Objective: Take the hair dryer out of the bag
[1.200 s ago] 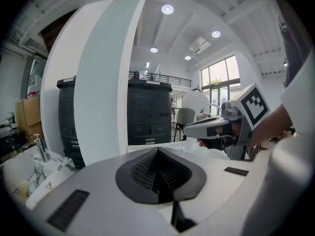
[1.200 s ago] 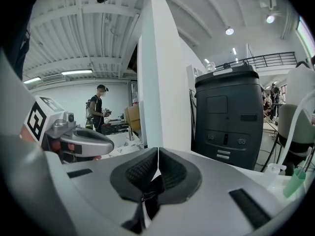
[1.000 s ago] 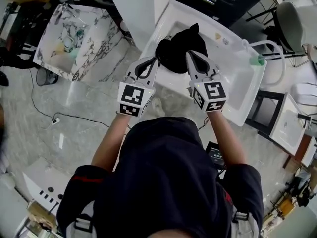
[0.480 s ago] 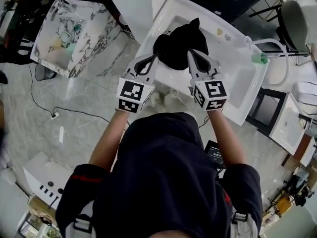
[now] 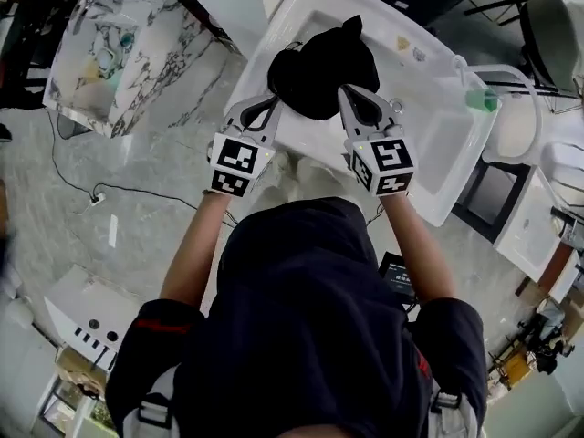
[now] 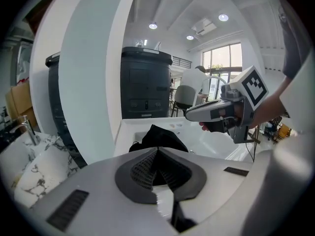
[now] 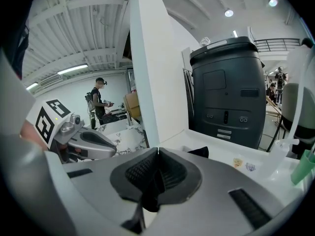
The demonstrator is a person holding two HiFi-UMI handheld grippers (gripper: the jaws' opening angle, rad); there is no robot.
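1. Centrally, my left tongs [image 6: 157, 149]: the jaws are pressed together, with a fold of black cloth pinched between the ribbed pads.
2. My right tongs [image 7: 157, 150]: these jaws are likewise closed, and black cloth caught between them hangs below the pads.
3. The bag [image 5: 319, 69]: black, soft and bunched. Both tongs grip its near edge, the left tongs at its left side and the right tongs at its right. One corner sticks up at the far side.
4. The hair dryer: hidden in all three views, so I cannot tell whether it lies inside the bag.
5. The white tub [image 5: 438, 153]: the bag is over its left end, but I cannot tell whether the cloth touches the bottom. A green cup [image 5: 481, 101] stands on the right rim, well apart from the bag.
6. The surroundings: a marble-patterned basin [image 5: 119, 53] stands to the left, apart from the tub. A dark cabinet [image 6: 145, 82] stands behind the tub, and a white column [image 6: 93, 68] rises at its left.
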